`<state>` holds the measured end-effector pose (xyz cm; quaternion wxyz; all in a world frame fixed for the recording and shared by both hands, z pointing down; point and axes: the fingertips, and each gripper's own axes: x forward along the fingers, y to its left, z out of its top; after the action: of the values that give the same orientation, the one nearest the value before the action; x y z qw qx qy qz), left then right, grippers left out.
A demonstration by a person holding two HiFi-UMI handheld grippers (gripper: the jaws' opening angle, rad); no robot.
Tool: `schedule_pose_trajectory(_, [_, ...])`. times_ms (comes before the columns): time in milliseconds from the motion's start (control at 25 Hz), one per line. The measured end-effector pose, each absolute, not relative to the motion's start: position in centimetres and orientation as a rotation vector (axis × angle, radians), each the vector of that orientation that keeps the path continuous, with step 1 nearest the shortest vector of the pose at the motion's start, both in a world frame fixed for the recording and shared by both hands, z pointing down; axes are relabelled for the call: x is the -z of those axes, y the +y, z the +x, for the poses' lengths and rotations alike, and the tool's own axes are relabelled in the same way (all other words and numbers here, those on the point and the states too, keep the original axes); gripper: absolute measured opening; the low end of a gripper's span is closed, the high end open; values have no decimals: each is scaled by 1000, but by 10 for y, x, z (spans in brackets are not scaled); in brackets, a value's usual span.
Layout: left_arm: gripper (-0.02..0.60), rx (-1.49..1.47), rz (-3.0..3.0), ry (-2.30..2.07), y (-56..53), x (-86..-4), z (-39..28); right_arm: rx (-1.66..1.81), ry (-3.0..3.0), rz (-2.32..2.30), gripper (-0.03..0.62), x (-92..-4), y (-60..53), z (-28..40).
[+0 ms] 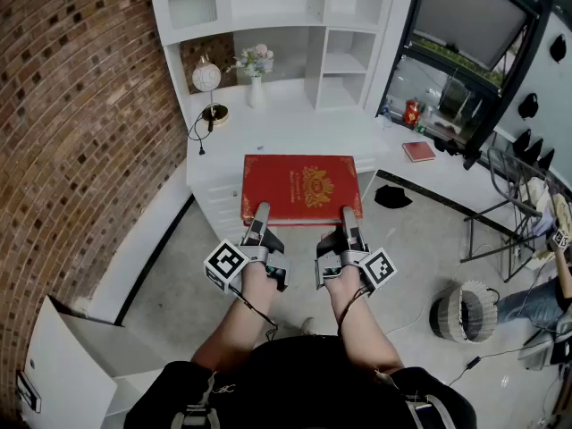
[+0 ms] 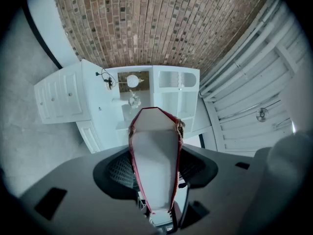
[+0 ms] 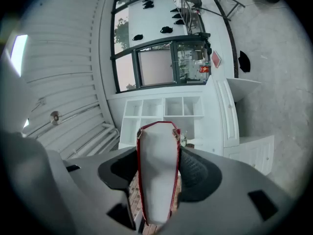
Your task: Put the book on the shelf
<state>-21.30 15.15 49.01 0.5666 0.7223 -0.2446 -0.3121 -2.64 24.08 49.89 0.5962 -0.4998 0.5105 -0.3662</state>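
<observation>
Holding the red book [image 1: 301, 189] level before the far white shelf [image 1: 268, 22], left gripper [image 1: 260, 213] and right gripper [image 1: 349, 214] each clamp its near edge; raising both evenly should avoid twisting.

I've got a white worktop [image 1: 295, 137] under the shelf [image 1: 268, 12] on my feed. A globe lamp [image 1: 206, 77] and a vase of flowers [image 1: 256, 88] stand on it, near each other at the back left, with the lamp's cord trailing toward the left edge.

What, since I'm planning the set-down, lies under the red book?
The white desk and grey floor show around the red book; anything directly beneath it is covered.
</observation>
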Motion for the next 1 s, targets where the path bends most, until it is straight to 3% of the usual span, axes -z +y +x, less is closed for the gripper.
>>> schedule_pose_trajectory(600, [251,761,1702,-588,130,-493,-210,864,1221,-1152,258,-500,214,-22])
schedule_pose_trajectory(1000, [251,762,1682,-611,107,-487,-165,891,1233,-1156,258,-493,185,25])
